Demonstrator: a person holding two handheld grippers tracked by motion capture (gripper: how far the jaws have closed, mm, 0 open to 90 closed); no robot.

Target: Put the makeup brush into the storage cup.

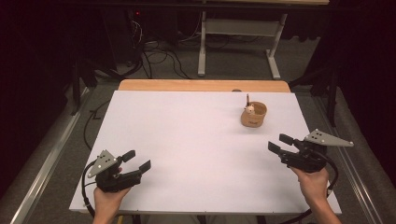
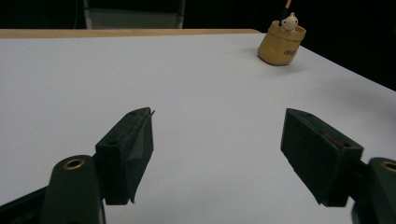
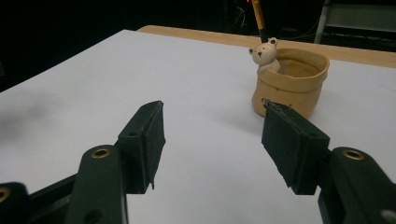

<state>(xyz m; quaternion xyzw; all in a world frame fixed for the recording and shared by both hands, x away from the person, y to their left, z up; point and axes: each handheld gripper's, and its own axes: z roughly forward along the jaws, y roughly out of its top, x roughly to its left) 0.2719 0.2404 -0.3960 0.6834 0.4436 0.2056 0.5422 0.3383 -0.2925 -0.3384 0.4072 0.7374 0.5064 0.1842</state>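
Just R gripper (image 1: 276,143) nr pot (image 1: 254,116)

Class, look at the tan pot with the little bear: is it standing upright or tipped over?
Upright. The tan pot rests on its base on the white table, its open mouth facing up.

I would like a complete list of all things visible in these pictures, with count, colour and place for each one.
pot: one, tan, sack-shaped, on the far right part of the table
bear figure: one, white, at the rim of the pot
stick: one, orange and dark, standing upright in the pot behind the bear figure
table: one, white top with a wooden far edge
frame: one, light grey, on the floor beyond the table
cables: several, black, on the floor beyond the table
left gripper: one, black, near left, jaws open, nothing held
right gripper: one, black, near right, jaws open, nothing held
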